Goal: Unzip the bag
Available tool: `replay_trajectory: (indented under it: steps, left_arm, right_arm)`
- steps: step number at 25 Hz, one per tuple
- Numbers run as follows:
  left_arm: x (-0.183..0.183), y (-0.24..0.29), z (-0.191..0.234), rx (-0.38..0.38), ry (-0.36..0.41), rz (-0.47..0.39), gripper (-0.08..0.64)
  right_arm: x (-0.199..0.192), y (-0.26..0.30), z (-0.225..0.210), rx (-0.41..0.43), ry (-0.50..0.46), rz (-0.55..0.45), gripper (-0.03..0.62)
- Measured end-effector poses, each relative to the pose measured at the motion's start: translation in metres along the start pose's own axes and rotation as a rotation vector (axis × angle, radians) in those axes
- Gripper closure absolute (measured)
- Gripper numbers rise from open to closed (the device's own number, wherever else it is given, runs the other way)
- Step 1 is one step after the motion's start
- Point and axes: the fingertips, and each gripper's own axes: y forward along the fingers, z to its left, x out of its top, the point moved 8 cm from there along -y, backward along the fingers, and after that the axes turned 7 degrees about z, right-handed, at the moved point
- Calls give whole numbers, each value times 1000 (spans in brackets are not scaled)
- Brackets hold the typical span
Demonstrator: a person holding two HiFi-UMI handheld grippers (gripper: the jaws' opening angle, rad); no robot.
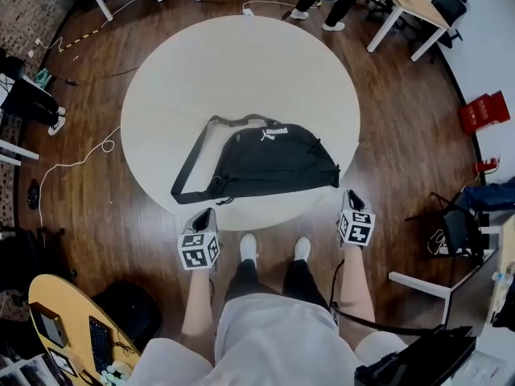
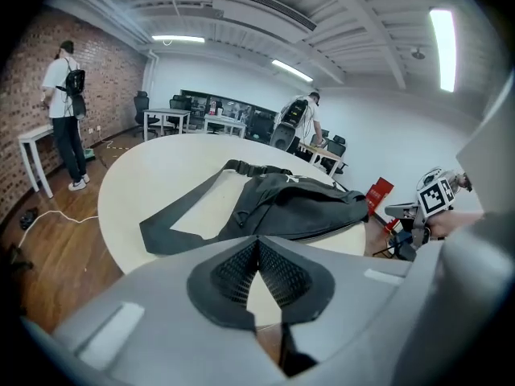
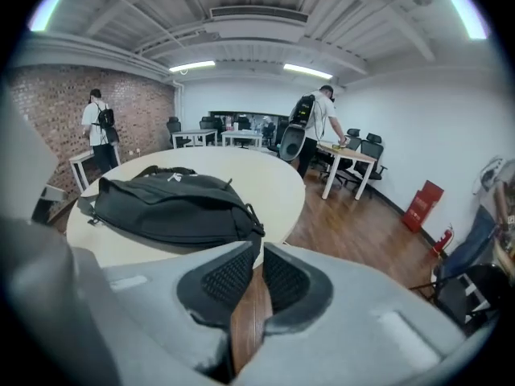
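A black bag (image 1: 269,161) lies on the round white table (image 1: 241,63) near its front edge, its strap (image 1: 187,171) looped out to the left. The bag looks closed. My left gripper (image 1: 205,214) hangs just off the table's near edge, left of the bag; in the left gripper view the bag (image 2: 298,203) is ahead and the left gripper (image 2: 258,240) is shut on nothing, pads touching at the tip. My right gripper (image 1: 352,195) is off the edge by the bag's right end. The right gripper (image 3: 260,246) shows a narrow gap with only floor between its pads, the bag (image 3: 173,203) ahead-left.
My legs and white shoes (image 1: 273,249) stand between the grippers at the table's edge. Cables (image 1: 76,163) trail over the wooden floor at left. White desks (image 1: 402,10) and two people stand beyond the table. A red box (image 1: 484,111) and chairs are at right.
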Motion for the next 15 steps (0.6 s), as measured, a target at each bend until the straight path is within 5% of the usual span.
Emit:
replay_trajectory:
  steps: [4, 9, 15]
  left_arm:
    - [14, -21, -21, -48, 55, -79, 543]
    - [22, -70, -85, -69, 152, -235, 542]
    - [-37, -153, -217, -65, 261, -410, 543]
  right_arm:
    - [3, -53, 17, 83, 59, -120, 600]
    - [-3, -119, 68, 289, -51, -269, 600]
    - [-48, -232, 67, 429, -74, -462, 600]
